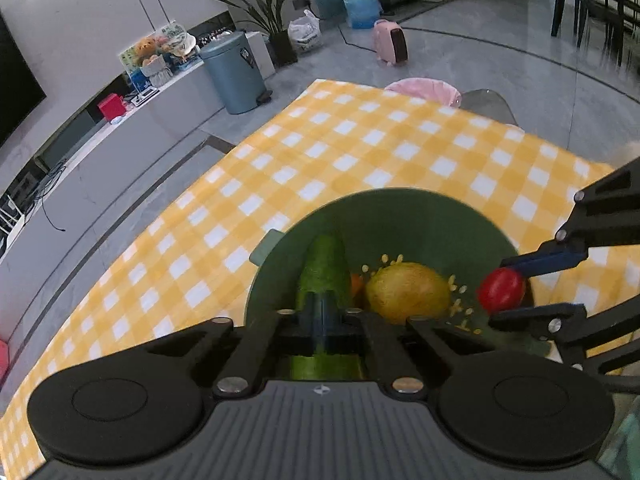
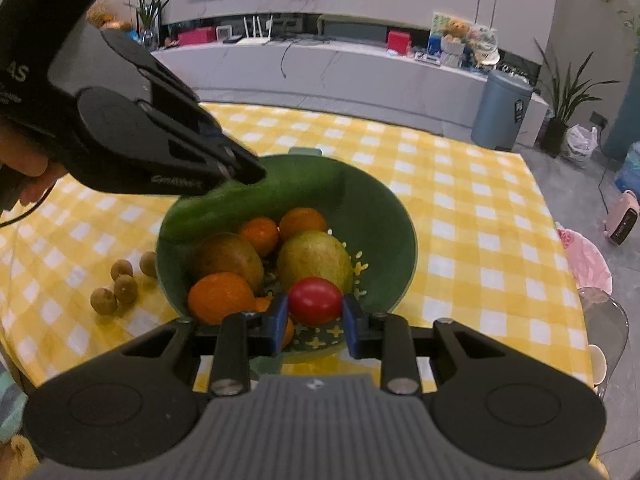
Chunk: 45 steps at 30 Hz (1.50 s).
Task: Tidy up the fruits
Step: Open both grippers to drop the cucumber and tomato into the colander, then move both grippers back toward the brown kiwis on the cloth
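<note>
The right gripper [image 2: 315, 312] clamps a cherry tomato [image 2: 315, 301]; the left gripper [image 1: 323, 312] is closed, empty, above the cucumber [image 1: 325, 268]. Only the right view shows longans [image 2: 120, 286] beside the green bowl [image 2: 384, 216].

both claws [image 1: 322, 312] [image 2: 315, 314] closed

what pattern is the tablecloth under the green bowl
Yellow and white checks on the tablecloth, clearest in the right wrist view.

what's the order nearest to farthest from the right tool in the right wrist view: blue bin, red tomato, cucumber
1. red tomato, clamped in the right tool over the bowl's near rim
2. cucumber, across the bowl's far left side
3. blue bin, on the floor past the table, upper right
</note>
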Tool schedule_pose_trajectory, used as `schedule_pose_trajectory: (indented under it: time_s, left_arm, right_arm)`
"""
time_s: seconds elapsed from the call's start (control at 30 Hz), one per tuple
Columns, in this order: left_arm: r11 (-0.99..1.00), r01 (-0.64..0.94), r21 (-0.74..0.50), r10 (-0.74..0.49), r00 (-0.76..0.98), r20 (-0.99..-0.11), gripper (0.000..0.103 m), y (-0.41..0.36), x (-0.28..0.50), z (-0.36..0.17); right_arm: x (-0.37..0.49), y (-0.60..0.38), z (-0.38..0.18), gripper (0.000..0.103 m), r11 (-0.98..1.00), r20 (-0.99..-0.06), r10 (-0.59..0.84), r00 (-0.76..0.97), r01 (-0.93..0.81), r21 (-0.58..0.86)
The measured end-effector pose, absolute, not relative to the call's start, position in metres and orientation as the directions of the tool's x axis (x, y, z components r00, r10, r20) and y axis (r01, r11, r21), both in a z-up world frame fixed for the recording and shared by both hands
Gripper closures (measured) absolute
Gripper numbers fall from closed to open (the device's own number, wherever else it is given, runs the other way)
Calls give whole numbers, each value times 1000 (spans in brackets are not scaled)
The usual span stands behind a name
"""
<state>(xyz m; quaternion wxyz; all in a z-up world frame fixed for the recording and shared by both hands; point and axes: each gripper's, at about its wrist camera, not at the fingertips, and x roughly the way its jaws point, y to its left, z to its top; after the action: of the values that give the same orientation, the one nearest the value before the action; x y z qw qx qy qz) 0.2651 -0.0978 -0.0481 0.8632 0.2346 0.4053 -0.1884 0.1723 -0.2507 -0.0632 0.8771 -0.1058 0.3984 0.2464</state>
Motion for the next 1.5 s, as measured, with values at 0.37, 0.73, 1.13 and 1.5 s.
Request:
schedule_pose_trajectory:
  time_s: [0.37, 0.73, 1.13, 1.5]
  left_arm:
    - [864, 484, 140, -191, 571, -798, 82, -70, 262, -46]
    - [924, 380, 32, -225, 610, -760, 65, -35, 221, -22]
    - [967, 250, -57, -201, 603, -772, 64, 1, 182, -26]
    - [969, 234, -78, -208, 606, -768, 63, 10, 157, -19]
  right_arm:
    - [191, -245, -66, 78, 837, -805, 351, 479, -545, 40]
    - [215, -233, -69, 77, 814, -878, 313, 361, -579, 52]
    - [225, -220, -80, 77, 804, -920, 246, 307, -594, 17]
    - [221, -222, -67, 71, 827, -904, 250, 347, -561, 13]
